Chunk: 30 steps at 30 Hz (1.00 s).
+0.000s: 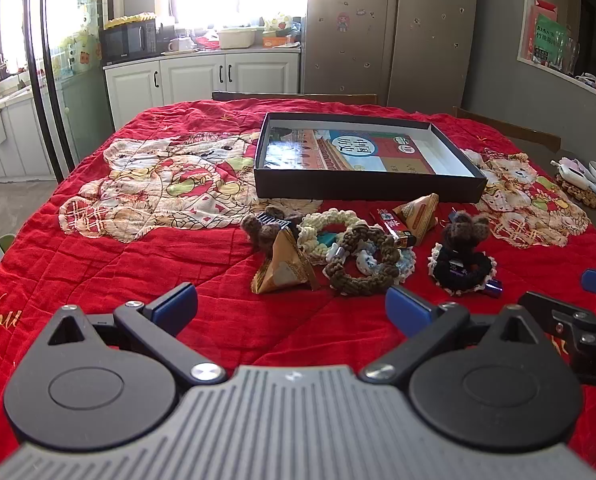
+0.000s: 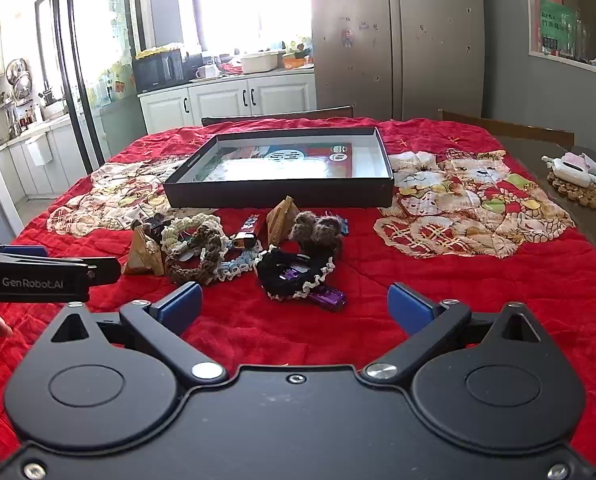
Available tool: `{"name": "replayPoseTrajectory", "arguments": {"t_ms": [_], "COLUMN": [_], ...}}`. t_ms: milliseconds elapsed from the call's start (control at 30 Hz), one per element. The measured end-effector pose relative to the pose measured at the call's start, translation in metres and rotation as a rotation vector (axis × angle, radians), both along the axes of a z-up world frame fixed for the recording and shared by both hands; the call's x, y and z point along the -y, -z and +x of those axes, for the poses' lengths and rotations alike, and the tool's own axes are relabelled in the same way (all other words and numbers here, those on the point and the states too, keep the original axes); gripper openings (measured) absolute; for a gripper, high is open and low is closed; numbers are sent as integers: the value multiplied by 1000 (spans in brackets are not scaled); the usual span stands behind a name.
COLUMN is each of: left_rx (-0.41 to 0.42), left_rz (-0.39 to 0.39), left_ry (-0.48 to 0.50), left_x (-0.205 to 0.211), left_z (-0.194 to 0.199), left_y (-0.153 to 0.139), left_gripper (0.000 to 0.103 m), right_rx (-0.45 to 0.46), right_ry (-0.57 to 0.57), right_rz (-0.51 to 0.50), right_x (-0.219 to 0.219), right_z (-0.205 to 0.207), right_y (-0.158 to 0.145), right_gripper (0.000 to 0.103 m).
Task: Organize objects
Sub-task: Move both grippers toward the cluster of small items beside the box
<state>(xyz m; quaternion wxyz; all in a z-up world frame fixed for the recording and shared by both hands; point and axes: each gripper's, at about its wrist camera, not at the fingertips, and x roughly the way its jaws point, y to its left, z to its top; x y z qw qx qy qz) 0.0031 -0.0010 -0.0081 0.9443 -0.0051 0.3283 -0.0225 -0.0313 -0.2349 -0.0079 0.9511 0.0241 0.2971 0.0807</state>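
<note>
Both sets of fingers stand wide apart with nothing between them. The left gripper (image 1: 292,306) hangs low over the worktop (image 1: 98,264), and the heap of small things lies just ahead of its blue fingertips: a tan paper pyramid (image 1: 282,268) nearest, then a brown braided ring (image 1: 361,264) leaning on a cream braided ring (image 1: 327,226). The right gripper (image 2: 294,304) faces the same heap from the other side; closest to it are a black scrunchie (image 2: 294,276) with a pale frilled edge and a purple lighter (image 2: 329,298), both just beyond its fingertips. A fuzzy brown crocheted piece (image 2: 317,232) sits behind the scrunchie, and a second paper pyramid (image 2: 282,220) stands upright near a red lighter (image 2: 250,230).

Behind the heap lies a shallow black box (image 1: 361,184), open at the top, with a glossy printed book (image 1: 349,150) flat inside it.

The worktop is covered by a red quilted cloth with appliquéd teddy bears (image 2: 465,200). Beyond are white cabinets (image 1: 202,76), a microwave (image 1: 130,40), a bright window and a steel fridge (image 1: 389,28)
</note>
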Motion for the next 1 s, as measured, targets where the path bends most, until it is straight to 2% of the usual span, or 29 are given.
{"name": "replayPoseTrajectory", "arguments": {"t_ms": [733,900,1000], "left_rx": [-15,-29,-33], "left_rz": [-4,-1,-26], "left_ry": [-1,6,6], "left_x": [-5,-8,-13], "left_z": [8,17,21], "left_y": [6,10,12], "left_gripper": [103,103,103], "right_rx": [-28,-33,-41], "right_ry": [-10,-12,-16], "right_rz": [-10,-7,3], "right_x": [0,0,1], "right_z": [9,14,19], "right_y": [6,8,11], "right_gripper": [88,83,80]}}
